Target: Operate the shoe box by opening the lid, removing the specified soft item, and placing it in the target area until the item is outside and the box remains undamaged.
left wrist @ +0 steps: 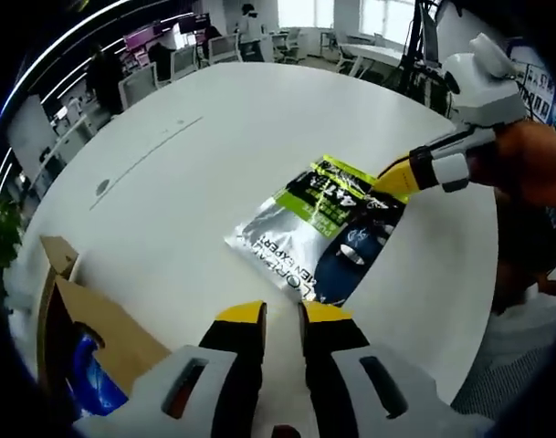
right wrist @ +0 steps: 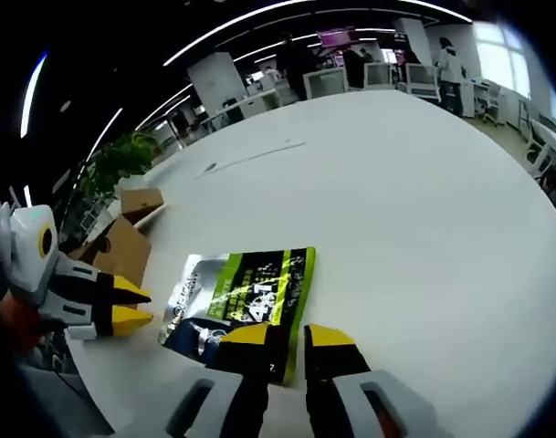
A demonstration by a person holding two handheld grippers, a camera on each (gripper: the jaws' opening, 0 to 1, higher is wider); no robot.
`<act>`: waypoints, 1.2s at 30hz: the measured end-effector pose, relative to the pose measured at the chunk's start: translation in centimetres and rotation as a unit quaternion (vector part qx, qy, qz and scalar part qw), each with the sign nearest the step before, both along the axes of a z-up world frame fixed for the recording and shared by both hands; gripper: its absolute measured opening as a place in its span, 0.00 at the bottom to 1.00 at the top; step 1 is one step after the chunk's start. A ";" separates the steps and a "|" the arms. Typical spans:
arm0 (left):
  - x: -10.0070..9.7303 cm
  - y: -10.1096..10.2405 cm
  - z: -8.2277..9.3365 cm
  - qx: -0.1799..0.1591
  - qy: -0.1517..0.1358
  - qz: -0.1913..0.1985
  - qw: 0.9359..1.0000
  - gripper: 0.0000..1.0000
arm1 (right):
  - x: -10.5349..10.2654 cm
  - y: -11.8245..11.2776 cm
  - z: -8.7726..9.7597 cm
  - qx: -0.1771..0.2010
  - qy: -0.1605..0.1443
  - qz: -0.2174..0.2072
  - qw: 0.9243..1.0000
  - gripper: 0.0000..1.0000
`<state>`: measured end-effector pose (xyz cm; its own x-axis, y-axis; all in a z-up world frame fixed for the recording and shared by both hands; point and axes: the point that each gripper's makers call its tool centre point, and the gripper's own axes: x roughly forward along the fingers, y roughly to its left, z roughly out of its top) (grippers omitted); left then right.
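In the left gripper view, the cardboard box (left wrist: 86, 333) is cut off at the lower left edge, and the blue thing (left wrist: 93, 383) inside it shows only in part, too little to tell what it is. The small print on the foil pouch (left wrist: 319, 228) is too blurred to read. In the right gripper view, the pouch's near edge (right wrist: 236, 315) is hidden behind the right gripper (right wrist: 285, 339). People (right wrist: 291, 59) at the far desks are too small to make out.
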<state>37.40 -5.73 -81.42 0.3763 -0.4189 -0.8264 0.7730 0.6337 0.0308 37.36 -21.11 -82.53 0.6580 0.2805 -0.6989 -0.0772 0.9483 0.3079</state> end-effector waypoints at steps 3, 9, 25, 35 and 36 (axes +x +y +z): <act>-0.4 0.4 0.5 0.015 -0.020 -0.014 1.000 0.15 | -0.5 -0.4 0.3 -0.006 -0.002 -0.010 1.000 0.12; -1.5 1.0 2.1 -0.008 -0.032 -0.004 0.999 0.16 | -1.7 -0.4 1.5 -0.025 -0.011 -0.017 0.999 0.15; -3.6 5.6 6.2 -0.056 -0.094 -0.014 0.994 0.17 | -3.9 0.8 3.9 -0.040 -0.035 -0.022 0.998 0.15; -4.0 10.1 8.1 -0.082 -0.111 0.004 0.990 0.18 | -4.5 2.9 4.9 -0.037 -0.044 -0.017 0.998 0.15; -3.9 10.6 8.1 -0.081 -0.112 0.008 0.990 0.18 | -4.5 3.4 5.0 -0.037 -0.044 -0.013 0.998 0.15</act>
<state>33.46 4.90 -73.31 0.5505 -0.5319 -0.6435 0.7478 0.6568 0.0969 32.86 -17.73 -77.50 0.7248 0.2119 -0.6556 -0.0760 0.9703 0.2296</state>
